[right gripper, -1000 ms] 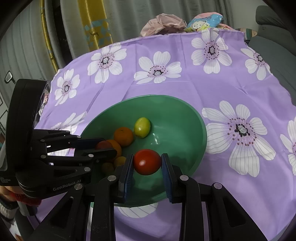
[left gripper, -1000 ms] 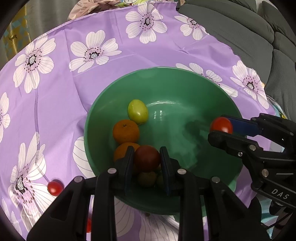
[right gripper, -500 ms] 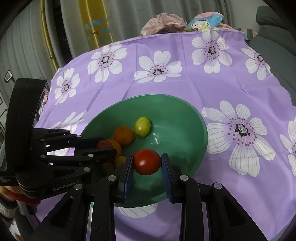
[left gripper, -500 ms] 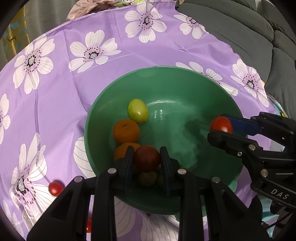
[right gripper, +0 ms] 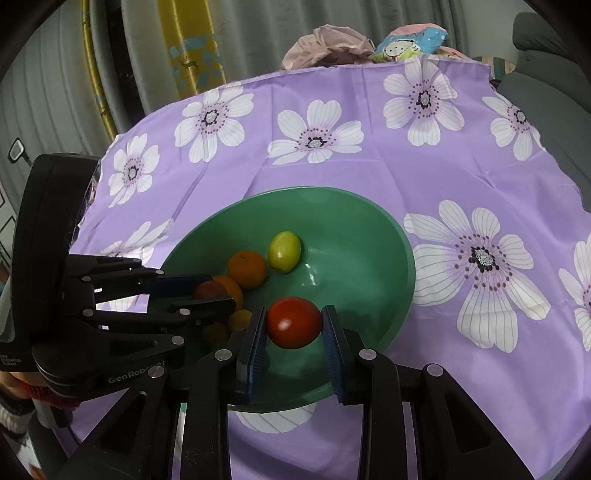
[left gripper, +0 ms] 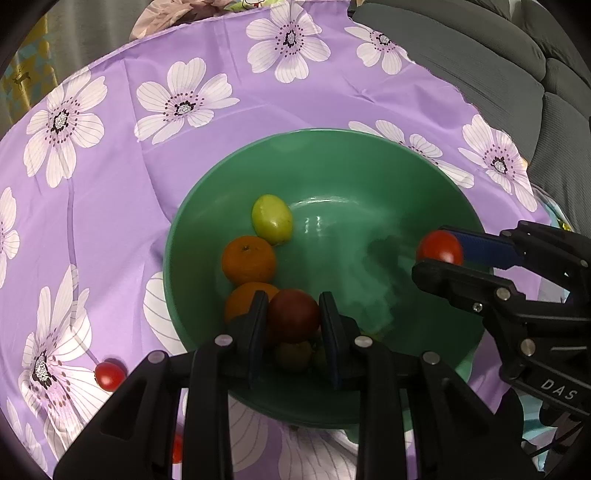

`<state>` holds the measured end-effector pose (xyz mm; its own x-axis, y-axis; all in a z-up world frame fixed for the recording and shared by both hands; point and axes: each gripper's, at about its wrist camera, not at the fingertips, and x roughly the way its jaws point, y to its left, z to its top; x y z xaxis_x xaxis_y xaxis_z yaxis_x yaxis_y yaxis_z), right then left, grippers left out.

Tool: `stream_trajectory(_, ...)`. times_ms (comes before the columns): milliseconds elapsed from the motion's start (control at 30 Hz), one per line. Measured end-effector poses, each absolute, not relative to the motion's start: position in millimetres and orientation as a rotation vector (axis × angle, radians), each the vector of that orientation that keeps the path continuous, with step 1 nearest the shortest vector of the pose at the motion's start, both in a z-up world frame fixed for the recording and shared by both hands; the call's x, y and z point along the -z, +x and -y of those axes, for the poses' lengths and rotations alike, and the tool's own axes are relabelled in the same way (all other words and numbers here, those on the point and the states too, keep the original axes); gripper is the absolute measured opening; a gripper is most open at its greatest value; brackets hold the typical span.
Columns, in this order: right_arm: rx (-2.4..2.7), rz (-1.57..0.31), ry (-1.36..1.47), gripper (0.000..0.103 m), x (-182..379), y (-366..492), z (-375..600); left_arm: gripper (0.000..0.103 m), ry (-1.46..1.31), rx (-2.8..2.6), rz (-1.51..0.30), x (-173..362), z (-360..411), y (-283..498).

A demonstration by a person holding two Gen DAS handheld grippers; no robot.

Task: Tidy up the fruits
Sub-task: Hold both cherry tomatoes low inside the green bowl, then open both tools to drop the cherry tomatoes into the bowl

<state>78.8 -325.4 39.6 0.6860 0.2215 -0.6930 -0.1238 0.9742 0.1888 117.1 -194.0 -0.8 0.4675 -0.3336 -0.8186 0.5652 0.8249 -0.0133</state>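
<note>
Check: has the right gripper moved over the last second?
No. The right gripper holds its red tomato at the same spot over the green bowl's near side.

A bench covered by a purple cloth (right gripper: 369,173) printed with large white flowers fills most of the view. Behind its far edge hang grey pleated curtains (right gripper: 258,33), with a yellow patterned panel (right gripper: 192,48) among them. A pile of crumpled pink and cartoon-printed fabric (right gripper: 369,44) sits at the bench's far edge. A grey cushioned sofa (left gripper: 517,85) stands just beside the bench. Lighting is soft and even.
</note>
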Motion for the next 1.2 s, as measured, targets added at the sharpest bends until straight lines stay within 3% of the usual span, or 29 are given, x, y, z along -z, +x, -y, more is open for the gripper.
stream_trajectory(1033,-0.191,-0.791,0.133,0.032,-39.3,78.9,324.9,0.029,0.286,0.552,-0.926,4.6,192.5,116.4)
stream_trajectory(1133,-0.191,-0.788,0.138,0.032,-40.3,78.7,324.3,0.033,0.281,0.551,-0.925,4.1,191.7,115.1)
stream_trajectory(1200,-0.19,-0.785,0.142,0.032,-40.5,78.2,325.6,0.041,0.28,0.545,-0.92,2.7,191.8,113.9)
